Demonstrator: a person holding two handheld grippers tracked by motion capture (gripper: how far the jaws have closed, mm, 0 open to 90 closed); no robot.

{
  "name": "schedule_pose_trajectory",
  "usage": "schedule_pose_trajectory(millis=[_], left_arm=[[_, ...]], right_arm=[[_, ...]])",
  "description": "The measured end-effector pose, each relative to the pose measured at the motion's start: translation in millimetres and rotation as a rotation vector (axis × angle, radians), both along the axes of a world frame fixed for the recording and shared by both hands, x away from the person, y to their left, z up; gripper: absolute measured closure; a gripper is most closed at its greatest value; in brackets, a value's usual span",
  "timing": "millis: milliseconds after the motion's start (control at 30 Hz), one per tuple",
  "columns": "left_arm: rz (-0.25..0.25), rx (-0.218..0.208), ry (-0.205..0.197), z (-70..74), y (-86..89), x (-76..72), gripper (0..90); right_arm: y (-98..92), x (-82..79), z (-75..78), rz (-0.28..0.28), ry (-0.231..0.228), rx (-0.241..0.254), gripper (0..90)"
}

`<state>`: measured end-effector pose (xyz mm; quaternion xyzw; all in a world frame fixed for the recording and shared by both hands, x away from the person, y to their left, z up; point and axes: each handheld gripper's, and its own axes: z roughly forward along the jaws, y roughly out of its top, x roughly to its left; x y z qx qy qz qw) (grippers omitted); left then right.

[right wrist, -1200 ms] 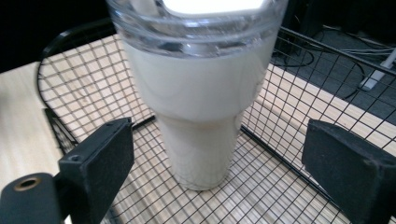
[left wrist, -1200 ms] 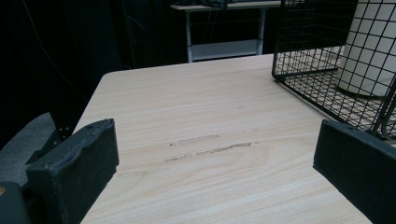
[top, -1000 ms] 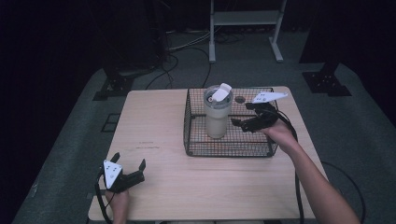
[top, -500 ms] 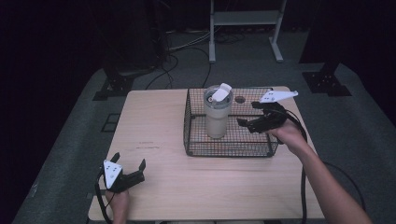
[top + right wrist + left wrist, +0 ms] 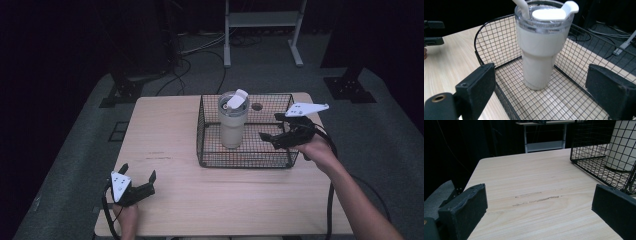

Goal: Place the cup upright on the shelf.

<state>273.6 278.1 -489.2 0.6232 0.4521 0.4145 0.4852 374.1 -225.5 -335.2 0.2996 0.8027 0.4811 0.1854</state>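
I hold the right gripper above the wire basket, jaws spread wide, gripping nothing, facing the upright tumbler inside. My left gripper, likewise spread and unloaded, rests near the table front-left edge.

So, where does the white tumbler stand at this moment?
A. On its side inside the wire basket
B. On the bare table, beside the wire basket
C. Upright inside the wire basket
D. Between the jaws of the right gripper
C. The tumbler stands upright on the floor of the wire basket, while the right gripper, with its jaws wide apart, is beside it and does not touch it.
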Motion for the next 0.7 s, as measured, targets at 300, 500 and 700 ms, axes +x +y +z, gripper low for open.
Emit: schedule_pose_trajectory(millis=[300,500,700], left_arm=[[0.001,0.0,0.003,0.0,-0.2,0.1,0.0],[0.001,0.002,0.007,0.1,-0.2,0.0,0.0],[0.002,0.001,0.004,-0.1,-0.1,0.0,0.0]], right_arm=[[-11.2,-11.4,-14.0,-0.009,0.014,0.002,8.9],[-17.1,-18.9,-22.0,-0.007,0.019,0.009,8.9],[-18.2,-25.5,-28.2,0.0,0.013,0.004,8.9]])
